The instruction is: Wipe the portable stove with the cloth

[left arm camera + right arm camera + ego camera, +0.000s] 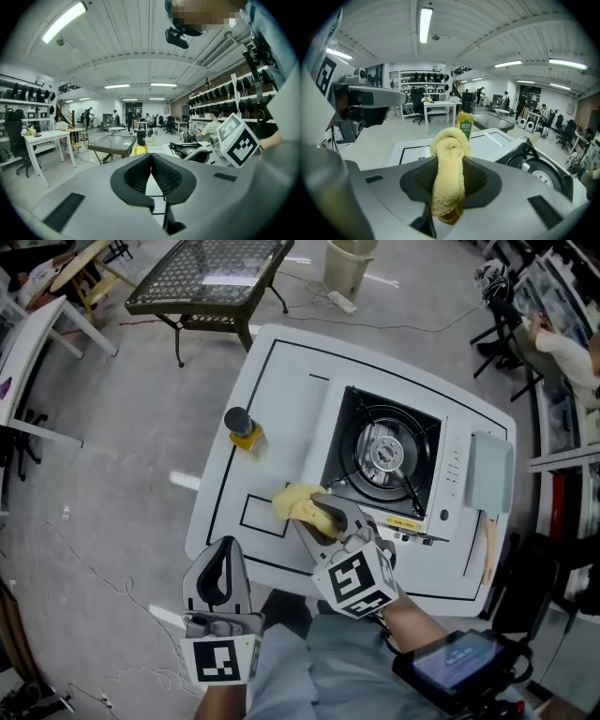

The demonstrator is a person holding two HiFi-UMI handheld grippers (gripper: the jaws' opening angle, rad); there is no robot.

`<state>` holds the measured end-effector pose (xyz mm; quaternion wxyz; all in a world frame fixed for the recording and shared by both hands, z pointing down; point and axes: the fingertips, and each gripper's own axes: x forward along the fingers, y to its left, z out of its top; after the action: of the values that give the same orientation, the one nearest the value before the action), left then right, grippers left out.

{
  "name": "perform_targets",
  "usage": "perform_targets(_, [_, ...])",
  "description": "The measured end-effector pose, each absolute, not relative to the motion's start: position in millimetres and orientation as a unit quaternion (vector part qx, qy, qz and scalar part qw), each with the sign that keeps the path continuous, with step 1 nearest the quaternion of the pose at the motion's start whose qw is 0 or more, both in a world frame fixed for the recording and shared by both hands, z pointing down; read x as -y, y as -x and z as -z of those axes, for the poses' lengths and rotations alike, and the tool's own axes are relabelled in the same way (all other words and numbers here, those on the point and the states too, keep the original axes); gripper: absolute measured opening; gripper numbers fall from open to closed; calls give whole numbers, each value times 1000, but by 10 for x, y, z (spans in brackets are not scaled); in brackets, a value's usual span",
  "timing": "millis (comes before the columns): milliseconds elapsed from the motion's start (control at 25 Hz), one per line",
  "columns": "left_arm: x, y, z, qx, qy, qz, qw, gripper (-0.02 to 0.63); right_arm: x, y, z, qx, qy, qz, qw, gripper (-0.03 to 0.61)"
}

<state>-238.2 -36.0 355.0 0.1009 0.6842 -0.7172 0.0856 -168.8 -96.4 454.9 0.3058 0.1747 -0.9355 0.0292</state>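
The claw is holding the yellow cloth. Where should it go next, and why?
Probably a short move of the right gripper that brings the yellow cloth onto the portable stove. The cloth is clamped in its jaws but sits over the white table beside the stove's corner, not yet on the stove, so wiping cannot start there.

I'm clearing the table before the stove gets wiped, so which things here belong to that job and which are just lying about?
For the job:
- portable stove
- yellow cloth, clamped in the right gripper

Just lying about:
- yellow bottle with a black cap, left of the stove
- broad-bladed knife, right of the stove
- black mesh table on the floor beyond
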Motion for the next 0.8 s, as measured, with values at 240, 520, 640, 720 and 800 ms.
perform_targets(240, [401,2368,-3614,700,-699,-105,105,18,938,1567,-4572,926,-203,-35,318,143])
perform_targets(520, [446,1963,-3490,688,-710,-119,86,19,879,1202,-4594,923,-212,-58,317,143])
perform_targets(640, [471,1713,-3456,681,-717,-122,84,18,853,1011,-4634,922,-213,-70,317,143])
perform_targets(720, [471,1585,-3461,683,-715,-126,85,18,843,862,-4664,921,-216,-76,316,143])
perform_targets(800, [467,1445,-3482,680,-714,-137,95,18,848,718,-4673,920,-221,-83,312,143])
